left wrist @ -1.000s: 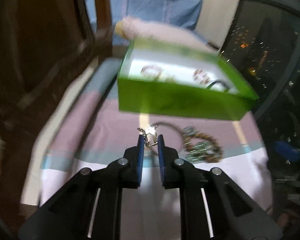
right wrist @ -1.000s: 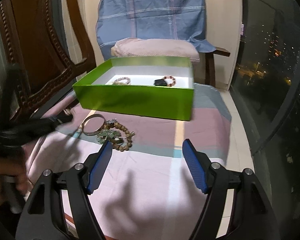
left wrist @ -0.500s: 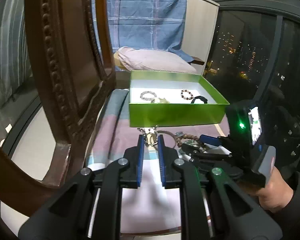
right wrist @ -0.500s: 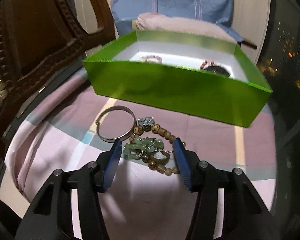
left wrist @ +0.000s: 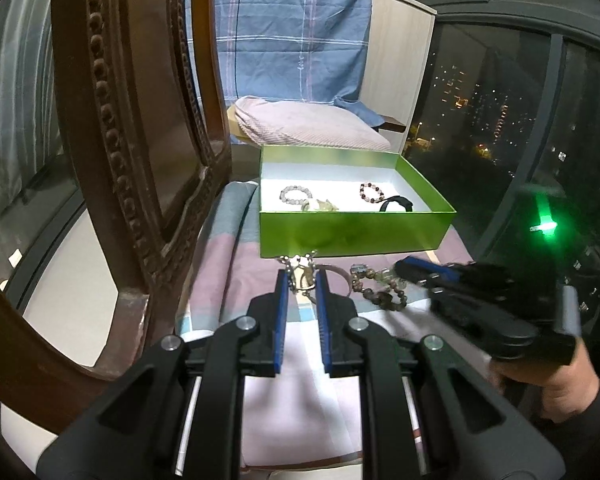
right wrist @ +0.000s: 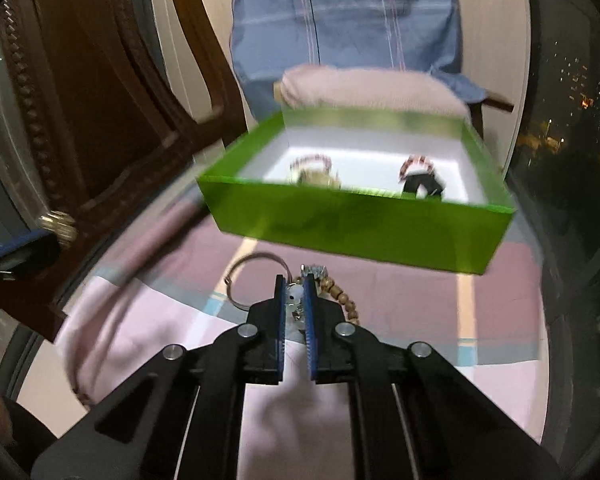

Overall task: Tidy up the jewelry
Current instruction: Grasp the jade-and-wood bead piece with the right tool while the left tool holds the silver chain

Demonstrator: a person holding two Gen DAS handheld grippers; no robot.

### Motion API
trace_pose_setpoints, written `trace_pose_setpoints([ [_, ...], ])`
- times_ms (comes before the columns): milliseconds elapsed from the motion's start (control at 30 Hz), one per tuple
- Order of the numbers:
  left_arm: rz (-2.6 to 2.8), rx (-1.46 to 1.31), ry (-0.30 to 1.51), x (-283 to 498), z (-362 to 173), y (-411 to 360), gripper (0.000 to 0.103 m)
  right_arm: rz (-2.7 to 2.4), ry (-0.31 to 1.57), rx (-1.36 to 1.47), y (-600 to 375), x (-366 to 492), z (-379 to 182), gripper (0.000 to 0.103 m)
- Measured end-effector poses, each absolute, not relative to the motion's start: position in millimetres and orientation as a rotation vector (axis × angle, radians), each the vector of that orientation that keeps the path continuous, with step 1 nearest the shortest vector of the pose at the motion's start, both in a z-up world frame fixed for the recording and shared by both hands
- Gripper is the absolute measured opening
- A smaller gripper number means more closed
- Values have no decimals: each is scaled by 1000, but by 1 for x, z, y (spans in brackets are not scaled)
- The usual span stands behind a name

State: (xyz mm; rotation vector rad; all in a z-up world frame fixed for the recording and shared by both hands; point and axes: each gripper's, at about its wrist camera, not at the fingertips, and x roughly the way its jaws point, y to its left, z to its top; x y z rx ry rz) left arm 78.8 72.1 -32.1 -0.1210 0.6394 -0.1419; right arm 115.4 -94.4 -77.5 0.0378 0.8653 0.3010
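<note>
Inside, the green box holds two beaded bracelets.

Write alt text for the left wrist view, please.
The left gripper is shut on a silver charm piece just in front of an open green box holding beaded bracelets. To its right, the right gripper reaches into a jewelry pile on a pink striped cloth.

Glossy card, polished wood, soft cloth

The green box looks like smooth card with a slight sheen outside and matt white inside. At 9 o'clock, the carved chair frame is dark varnished wood. The striped cloth underneath is soft and matt. A shiny metal bangle lies beside wooden beads. The black fingers carry ribbed blue pads.
</note>
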Motion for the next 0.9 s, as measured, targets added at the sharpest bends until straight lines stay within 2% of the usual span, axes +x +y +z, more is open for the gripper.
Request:
trace_pose_setpoints([
  [367,-189,-126,633,71,-21,53,14,319,748,150,-157,64,-4,9],
  [900,-186,-120,656,77,-25,31,14,265,765,169,-191,42,-3,9],
])
